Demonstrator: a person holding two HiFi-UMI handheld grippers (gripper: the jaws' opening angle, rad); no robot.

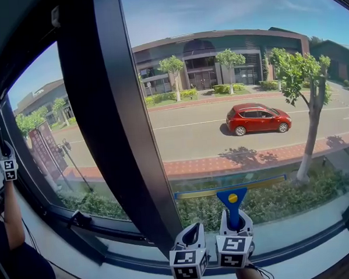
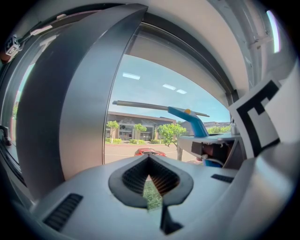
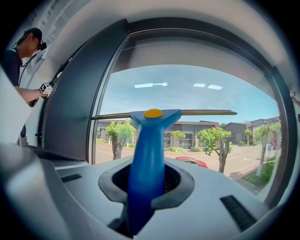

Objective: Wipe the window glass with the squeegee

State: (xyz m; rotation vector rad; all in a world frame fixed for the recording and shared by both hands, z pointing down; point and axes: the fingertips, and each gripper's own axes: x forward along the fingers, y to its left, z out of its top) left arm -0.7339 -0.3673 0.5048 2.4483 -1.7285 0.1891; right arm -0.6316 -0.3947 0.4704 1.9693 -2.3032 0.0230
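Your right gripper (image 3: 147,183) clamps blue plastic squeegee (image 3: 149,140), blade at 12 o'clock against clear window glass (image 1: 247,74); left gripper (image 2: 150,180) closed, empty. Likely mid-stroke: next, press blade flat.

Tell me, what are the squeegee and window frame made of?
Squeegee: handle looks like glossy blue moulded plastic, judging by its smooth, rounded sheen; the thin bar across its top seems pale metal. Frame: probably painted metal, dark grey with an even satin sheen.
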